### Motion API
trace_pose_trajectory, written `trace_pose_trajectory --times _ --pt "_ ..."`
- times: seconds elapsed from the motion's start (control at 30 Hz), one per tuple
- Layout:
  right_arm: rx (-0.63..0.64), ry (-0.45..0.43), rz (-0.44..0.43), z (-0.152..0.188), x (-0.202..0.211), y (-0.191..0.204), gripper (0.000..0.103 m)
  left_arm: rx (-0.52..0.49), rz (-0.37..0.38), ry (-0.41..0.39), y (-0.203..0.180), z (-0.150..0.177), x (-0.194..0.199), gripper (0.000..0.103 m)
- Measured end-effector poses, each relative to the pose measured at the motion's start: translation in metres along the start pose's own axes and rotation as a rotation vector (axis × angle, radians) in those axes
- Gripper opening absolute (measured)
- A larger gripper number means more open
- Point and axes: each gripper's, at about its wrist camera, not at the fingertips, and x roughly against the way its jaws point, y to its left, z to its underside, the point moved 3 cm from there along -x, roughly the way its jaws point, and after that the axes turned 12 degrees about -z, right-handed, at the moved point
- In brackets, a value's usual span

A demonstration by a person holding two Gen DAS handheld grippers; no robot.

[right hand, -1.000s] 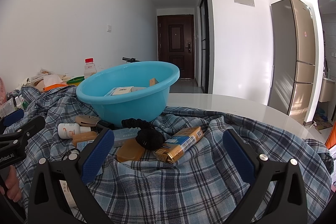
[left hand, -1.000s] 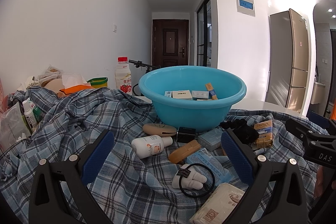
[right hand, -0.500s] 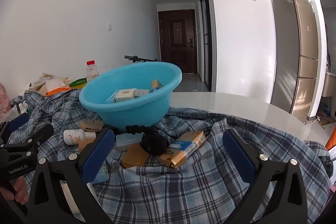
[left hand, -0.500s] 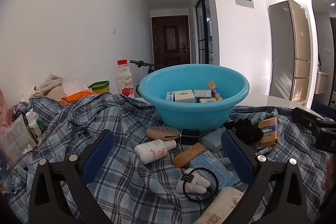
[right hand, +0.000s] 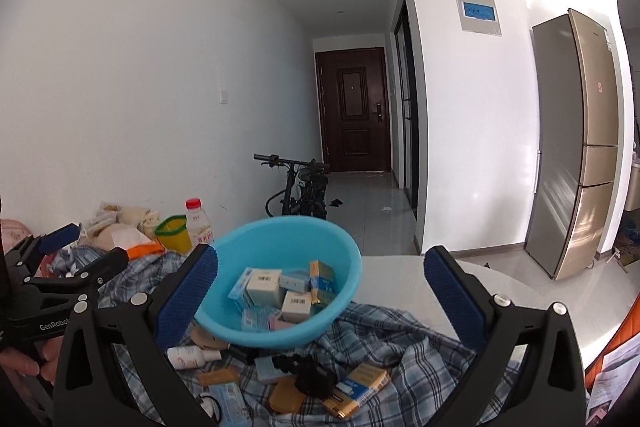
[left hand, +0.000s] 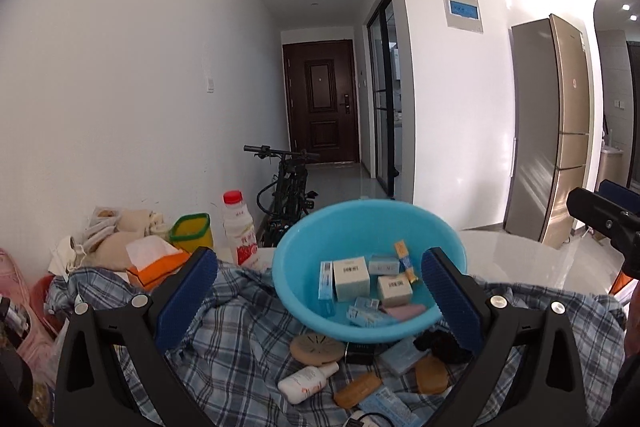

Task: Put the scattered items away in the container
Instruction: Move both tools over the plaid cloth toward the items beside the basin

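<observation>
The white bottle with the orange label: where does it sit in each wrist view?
Left wrist: white bottle lies bottom centre on the plaid cloth.
Right wrist: it lies lower left.
Shared landmark: the blue basin, just behind it in both.

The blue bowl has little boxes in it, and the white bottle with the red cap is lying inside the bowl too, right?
Not quite. The blue bowl does hold little boxes, but the white bottle with the red cap stands upright outside it, behind the plaid cloth. The left wrist view shows this.
</observation>
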Motion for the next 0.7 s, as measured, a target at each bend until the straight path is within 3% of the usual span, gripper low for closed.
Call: trace_pose_trajectory --times 0.2,0.43,0.6,0.7 --pt "0.057 -0.022 0.016 -0.035 0.005 0.010 0.103 -0.019 -0.033 -0.056 0.005 -0.045 0.025 0.103" --pt "0.104 0.005 0.023 -0.026 0.005 0.018 0.103 -0.053 -0.057 -0.050 0.004 -0.045 0.040 0.103" --pt "0.106 0.045 0.029 -0.029 -0.001 0.018 0.103 -0.082 -0.067 0.016 -0.001 -0.047 0.022 0.103" --pt "0.096 0.124 0.034 -0.036 -0.019 0.014 0.103 -0.098 -0.066 0.131 -0.006 -0.047 -0.009 0.103"
